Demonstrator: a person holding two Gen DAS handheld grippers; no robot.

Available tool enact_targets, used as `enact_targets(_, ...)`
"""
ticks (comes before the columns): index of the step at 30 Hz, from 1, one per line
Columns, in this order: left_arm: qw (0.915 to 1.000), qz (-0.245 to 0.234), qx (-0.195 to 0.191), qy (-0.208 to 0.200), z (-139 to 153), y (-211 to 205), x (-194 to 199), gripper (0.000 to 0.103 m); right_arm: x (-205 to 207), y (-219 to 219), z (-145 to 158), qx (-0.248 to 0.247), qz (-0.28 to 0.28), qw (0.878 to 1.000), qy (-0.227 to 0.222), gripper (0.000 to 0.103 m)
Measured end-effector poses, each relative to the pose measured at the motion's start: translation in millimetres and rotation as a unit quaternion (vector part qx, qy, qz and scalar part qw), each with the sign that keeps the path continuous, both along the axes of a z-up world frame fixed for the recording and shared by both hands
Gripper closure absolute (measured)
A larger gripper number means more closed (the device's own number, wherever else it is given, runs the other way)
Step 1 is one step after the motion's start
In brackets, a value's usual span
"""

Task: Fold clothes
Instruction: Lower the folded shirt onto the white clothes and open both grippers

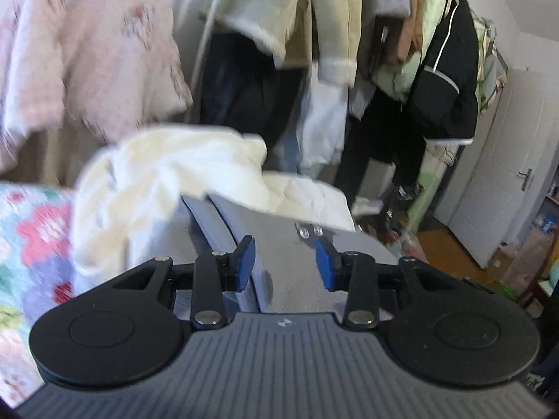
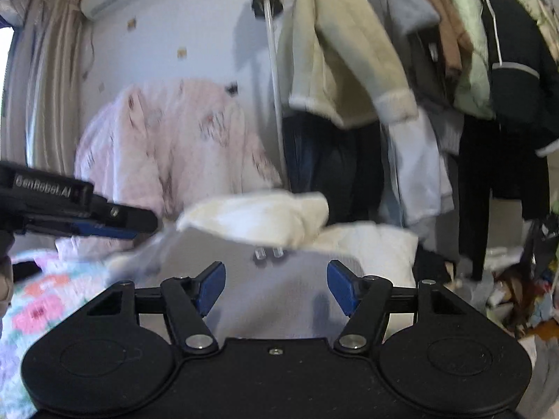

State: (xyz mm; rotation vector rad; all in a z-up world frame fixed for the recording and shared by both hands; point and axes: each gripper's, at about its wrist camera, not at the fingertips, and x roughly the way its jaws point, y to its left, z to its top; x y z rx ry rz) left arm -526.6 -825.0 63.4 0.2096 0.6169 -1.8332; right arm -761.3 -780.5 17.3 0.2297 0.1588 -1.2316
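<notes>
In the left wrist view, a grey hooded garment (image 1: 297,262) lies flat ahead of the left gripper (image 1: 284,262), its cream-white fleecy lining (image 1: 167,174) bunched in a heap from ten to twelve o'clock. Two clear drawcord tips (image 1: 309,232) rest on the grey cloth just past the jaws. The blue-padded jaws stand apart with nothing pinched between them; only grey cloth shows beneath the gap. A flowered blanket (image 1: 31,237) lies at nine o'clock, a pink floral quilt (image 1: 87,52) hangs at eleven, and a crowded rack of coats (image 1: 332,35) fills twelve to two, with a white door (image 1: 496,174) at three.

In the right wrist view, the same garment (image 2: 272,296) spreads out in front of the right gripper (image 2: 276,286), its cream lining (image 2: 258,216) folded across at twelve o'clock, the cord tips (image 2: 268,253) just under it. These jaws stand wide apart, holding nothing. The left gripper (image 2: 115,225) reaches in from nine o'clock, its tip just beside the lining's edge; blur hides whether they touch. The pink quilt (image 2: 174,139) sits at eleven, a beige fleece-cuffed coat (image 2: 342,59) at one, a curtain (image 2: 49,87) at ten.
</notes>
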Motion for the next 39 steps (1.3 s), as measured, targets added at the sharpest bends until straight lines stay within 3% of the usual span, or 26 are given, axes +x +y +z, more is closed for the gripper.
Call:
enact_targets(4, 0.9989, -0.009, 0.042, -0.017, -27.9, -20.0, 2.5, 0.063, -3.3, -6.1, -6.9, 0.036, 0.009, 0.999, 0.013, 0.033)
enact_targets(8, 0.9987, -0.019, 0.045, -0.015, -40.5, -21.6, 8.6, 0.065, -8.7, -10.0, -12.6, 0.059, 0.029, 0.998, 0.017, 0.033)
enact_targets(15, 0.9979, -0.026, 0.055, -0.022, -57.9, -25.6, 11.3, 0.066, -1.4, -13.7, -23.7, 0.095, 0.040, 0.992, 0.079, 0.031)
enact_targets(19, 0.9979, -0.025, 0.057, -0.017, -58.8, -25.4, 12.7, 0.066, -1.5, -12.9, -27.7, 0.104, 0.041, 0.990, 0.086, 0.030)
enact_targets(23, 0.9975, -0.015, 0.055, -0.040, -52.8, -18.9, 4.5, 0.066, 0.3, -11.5, -27.6, 0.103, 0.039, 0.989, 0.094, 0.029)
enact_targets(27, 0.9950, 0.020, 0.049, -0.085, -37.9, 0.7, -7.1, 0.060, 3.9, -0.5, -15.7, 0.093, 0.028, 0.990, 0.105, 0.024)
enact_targets(29, 0.9914, 0.052, 0.031, -0.116, -30.0, 14.1, -11.1, 0.053, 6.0, 9.2, -8.5, 0.076, 0.019, 0.991, 0.109, 0.015)
enact_targets(33, 0.9925, 0.072, 0.021, -0.096, -22.3, 36.0, -7.8, 0.047, 7.8, 23.6, 3.6, 0.045, -0.007, 0.993, 0.107, 0.012)
enact_targets(39, 0.9872, 0.095, 0.024, -0.126, -18.9, 60.3, -13.9, 0.033, 13.3, 34.6, 10.5, 0.031, 0.005, 0.993, 0.118, 0.007)
